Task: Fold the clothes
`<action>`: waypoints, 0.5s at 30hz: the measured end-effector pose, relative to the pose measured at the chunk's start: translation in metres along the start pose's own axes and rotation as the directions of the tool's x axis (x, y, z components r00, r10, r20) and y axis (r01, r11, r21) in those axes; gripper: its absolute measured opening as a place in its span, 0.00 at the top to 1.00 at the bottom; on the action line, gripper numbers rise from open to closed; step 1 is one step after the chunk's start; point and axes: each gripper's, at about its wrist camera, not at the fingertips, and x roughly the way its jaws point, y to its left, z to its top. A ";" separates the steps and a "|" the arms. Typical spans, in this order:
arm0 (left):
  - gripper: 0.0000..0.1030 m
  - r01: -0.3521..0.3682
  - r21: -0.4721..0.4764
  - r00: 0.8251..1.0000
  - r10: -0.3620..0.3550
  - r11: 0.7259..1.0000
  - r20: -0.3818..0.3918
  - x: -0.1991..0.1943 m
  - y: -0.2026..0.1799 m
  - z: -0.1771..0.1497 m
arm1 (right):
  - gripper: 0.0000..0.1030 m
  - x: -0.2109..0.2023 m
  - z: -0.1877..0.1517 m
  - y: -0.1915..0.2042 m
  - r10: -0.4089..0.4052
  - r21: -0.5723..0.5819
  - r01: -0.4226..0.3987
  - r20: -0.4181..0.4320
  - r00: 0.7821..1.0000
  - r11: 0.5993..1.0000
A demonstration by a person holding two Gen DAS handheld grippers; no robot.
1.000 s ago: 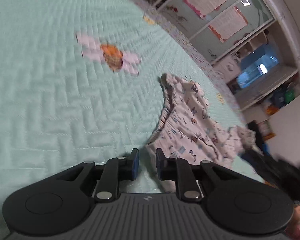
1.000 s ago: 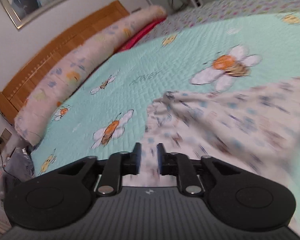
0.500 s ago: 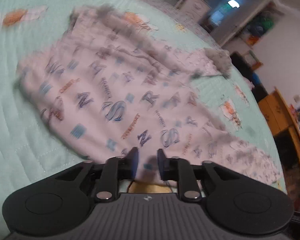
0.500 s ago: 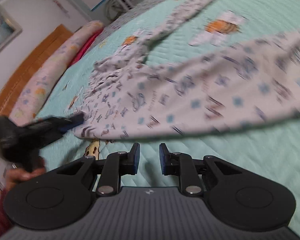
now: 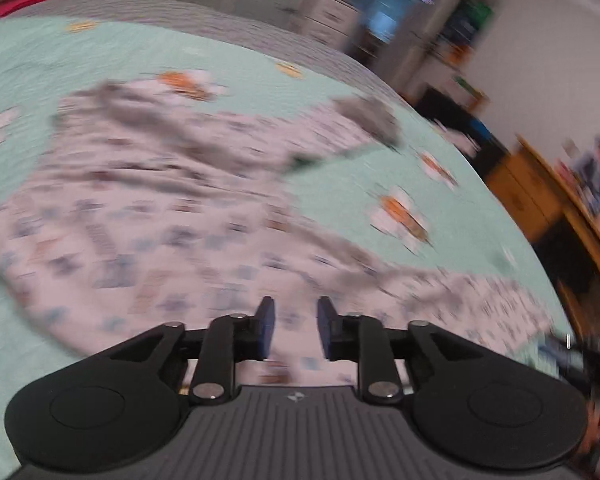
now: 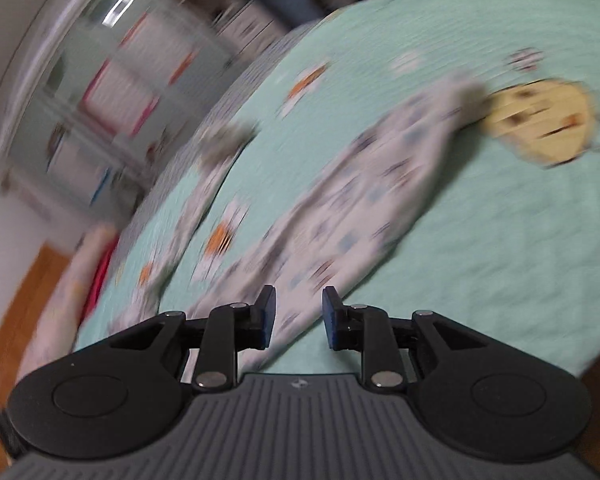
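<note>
Left hand-held gripper [image 5: 292,326]: black fingers with blue pads, jaws a little apart and just been opening, nothing pinched between them; cloth shows only behind the gap. Right hand-held gripper [image 6: 299,316]: same build, jaws slightly apart, also just been opening, empty.

Beyond the left one lies the white cotton garment printed with blue and orange letters [image 5: 148,208], spread mostly flat on the mint-green quilted bedspread with bee and flower prints [image 5: 340,200]. Grey cuffs sit toward the far edge of the bed. The right view shows a long printed part of it [image 6: 380,184] running toward a yellow round cartoon print [image 6: 540,120]. Both views are motion-blurred; can't tell exact hems.

Handling, as a judgement: thin, light, limp fabric that will sag and wrinkle, not slippery or fragile. Best pinched at edges or corners, such as a hem, cuff or seam, one per gripper, keeping it taut while folding.
</note>
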 end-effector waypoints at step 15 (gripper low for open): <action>0.77 -0.008 -0.052 0.986 0.000 0.999 -0.167 0.052 -0.007 -0.014 | 0.73 0.044 0.132 -0.072 -0.233 0.014 0.233 0.101 0.967 0.972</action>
